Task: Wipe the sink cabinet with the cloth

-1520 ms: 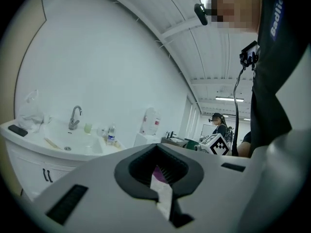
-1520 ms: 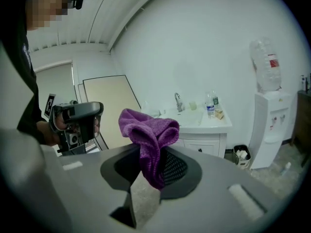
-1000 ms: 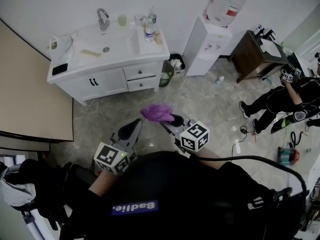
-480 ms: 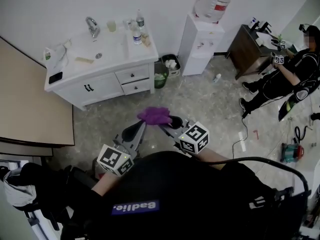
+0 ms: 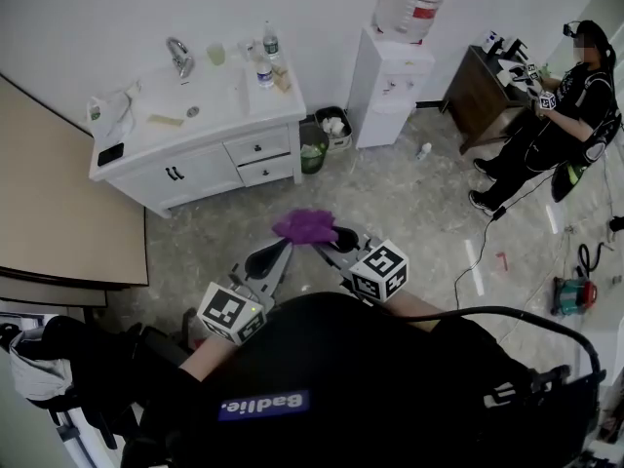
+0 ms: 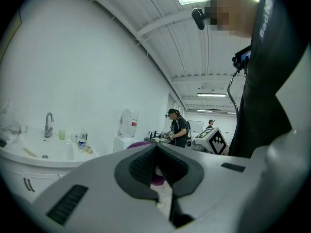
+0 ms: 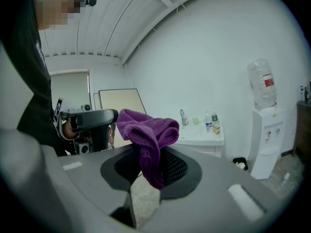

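Note:
The white sink cabinet [image 5: 195,154] stands against the far wall, a few steps beyond both grippers. It also shows in the left gripper view [image 6: 29,169] and the right gripper view [image 7: 201,137]. My right gripper [image 5: 327,242] is shut on a purple cloth [image 5: 305,226], which bunches above its jaws and hangs between them [image 7: 148,135]. My left gripper [image 5: 273,254] is held beside it over the stone floor, shut with nothing in it [image 6: 156,149]. A bit of the cloth [image 6: 158,180] shows behind its jaws.
The cabinet top carries a tap [image 5: 178,55], bottles [image 5: 263,66], a cup and a black phone [image 5: 110,153]. To its right stand small bins [image 5: 336,125] and a water dispenser [image 5: 395,76]. Another person [image 5: 556,115] works at a dark wooden table [image 5: 487,91]. A beige panel [image 5: 58,203] stands at the left.
The head view has shifted a little against the room. The other person has straightened up by the wooden table. Both grippers hold their pose, the cloth still gripped.

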Motion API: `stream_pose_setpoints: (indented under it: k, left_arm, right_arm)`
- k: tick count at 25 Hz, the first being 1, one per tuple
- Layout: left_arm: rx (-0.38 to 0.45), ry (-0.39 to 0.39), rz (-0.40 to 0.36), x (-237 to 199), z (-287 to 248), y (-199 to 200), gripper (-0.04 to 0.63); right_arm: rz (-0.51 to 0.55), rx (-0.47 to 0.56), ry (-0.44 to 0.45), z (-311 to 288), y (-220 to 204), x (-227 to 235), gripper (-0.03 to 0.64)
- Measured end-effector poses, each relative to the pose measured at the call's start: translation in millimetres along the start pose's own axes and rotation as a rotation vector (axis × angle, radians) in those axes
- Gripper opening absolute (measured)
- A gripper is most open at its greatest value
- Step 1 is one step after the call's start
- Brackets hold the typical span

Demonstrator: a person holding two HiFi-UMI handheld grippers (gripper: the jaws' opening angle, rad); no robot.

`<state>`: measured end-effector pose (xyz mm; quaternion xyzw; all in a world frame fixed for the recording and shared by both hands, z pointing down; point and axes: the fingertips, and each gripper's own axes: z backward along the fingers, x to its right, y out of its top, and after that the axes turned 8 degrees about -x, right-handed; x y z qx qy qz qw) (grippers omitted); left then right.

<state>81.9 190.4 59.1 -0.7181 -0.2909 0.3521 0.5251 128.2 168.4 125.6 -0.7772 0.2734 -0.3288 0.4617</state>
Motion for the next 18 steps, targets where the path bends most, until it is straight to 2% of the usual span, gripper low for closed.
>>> stream_pose_setpoints:
  k: [18]
  left_arm:
    - [0.001, 0.014, 0.01, 1.4, 10.3, -3.0, 0.005]
  right_arm:
    - [0.001, -0.008, -0.004, -0.2, -6.3, -8.5, 0.086]
